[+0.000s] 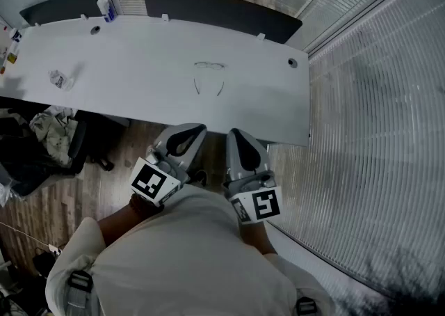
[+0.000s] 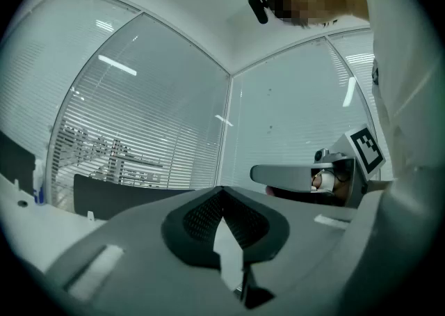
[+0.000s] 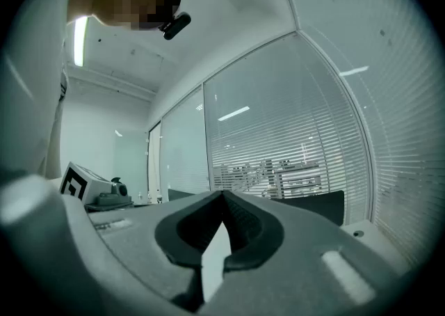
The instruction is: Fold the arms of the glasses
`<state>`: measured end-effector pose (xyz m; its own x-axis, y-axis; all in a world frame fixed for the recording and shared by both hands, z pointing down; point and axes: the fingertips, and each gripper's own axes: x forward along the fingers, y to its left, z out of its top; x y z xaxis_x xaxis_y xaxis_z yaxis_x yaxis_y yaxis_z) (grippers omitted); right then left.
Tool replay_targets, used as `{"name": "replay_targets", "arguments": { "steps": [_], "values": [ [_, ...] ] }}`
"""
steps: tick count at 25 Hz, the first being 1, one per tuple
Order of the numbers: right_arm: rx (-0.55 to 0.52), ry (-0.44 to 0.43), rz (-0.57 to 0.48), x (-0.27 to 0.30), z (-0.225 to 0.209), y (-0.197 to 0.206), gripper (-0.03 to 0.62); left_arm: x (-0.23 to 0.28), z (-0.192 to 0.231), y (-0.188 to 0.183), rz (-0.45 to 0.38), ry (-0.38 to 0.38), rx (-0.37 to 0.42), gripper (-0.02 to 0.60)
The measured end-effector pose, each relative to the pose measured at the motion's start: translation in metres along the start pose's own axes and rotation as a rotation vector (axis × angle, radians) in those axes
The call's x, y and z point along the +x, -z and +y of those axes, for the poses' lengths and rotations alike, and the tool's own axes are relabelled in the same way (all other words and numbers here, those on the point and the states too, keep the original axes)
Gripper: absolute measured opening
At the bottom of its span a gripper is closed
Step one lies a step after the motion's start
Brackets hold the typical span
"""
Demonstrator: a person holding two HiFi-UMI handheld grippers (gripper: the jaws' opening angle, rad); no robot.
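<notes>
head view: the glasses (image 1: 209, 66) lie on the white table (image 1: 139, 50), toward its far side, lenses away from the person and both arms spread open, pointing back at the near edge. the left gripper (image 1: 189, 132) and right gripper (image 1: 238, 137) hang side by side off the near edge of the table, over the wood floor (image 1: 42, 203), well apart from the glasses. each has its 2 jaws brought together at the tips, with only a dark hollow between the pads. a crumpled wrapper (image 1: 61, 79) sits at the table's left end and a bottle (image 1: 104, 5) at its far left corner. a dark panel (image 1: 215, 10) stands behind the far edge, and a chair (image 1: 73, 142) is tucked under the left part.

left gripper view: the jaws meet at the tips and hold nothing. beyond them are window blinds (image 2: 139, 133) and the dark panel. the right gripper shows level at the right, its marker cube (image 2: 366, 149) behind it.

right gripper view: the jaws are likewise closed on each other, with nothing in them. the left gripper's cube (image 3: 76, 182) shows at the left, with blinds and the dark panel ahead.
</notes>
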<state>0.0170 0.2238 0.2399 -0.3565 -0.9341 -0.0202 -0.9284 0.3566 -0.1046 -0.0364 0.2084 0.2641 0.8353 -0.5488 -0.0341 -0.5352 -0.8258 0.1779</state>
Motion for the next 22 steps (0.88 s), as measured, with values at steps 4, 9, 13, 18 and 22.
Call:
{"name": "replay_targets", "arguments": {
  "steps": [4, 9, 13, 18, 22],
  "values": [
    [0.003, 0.004, -0.001, 0.001, -0.006, 0.003, -0.002, 0.004, 0.001, 0.004, 0.004, 0.002, -0.005, 0.003],
    [0.040, 0.012, -0.002, -0.001, -0.014, 0.006, 0.000, 0.010, -0.004, 0.005, -0.001, 0.018, -0.012, 0.003],
    [0.073, -0.004, -0.036, -0.007, -0.019, -0.001, 0.001, 0.015, -0.011, 0.005, -0.001, 0.022, -0.014, 0.003],
    [0.064, -0.016, -0.064, -0.020, -0.030, -0.007, 0.000, 0.026, -0.024, 0.009, -0.001, 0.029, 0.019, 0.003],
    [0.073, -0.017, -0.057, -0.032, -0.047, -0.004, 0.000, 0.038, -0.039, 0.017, 0.021, 0.015, 0.007, 0.003]
  ]
}}
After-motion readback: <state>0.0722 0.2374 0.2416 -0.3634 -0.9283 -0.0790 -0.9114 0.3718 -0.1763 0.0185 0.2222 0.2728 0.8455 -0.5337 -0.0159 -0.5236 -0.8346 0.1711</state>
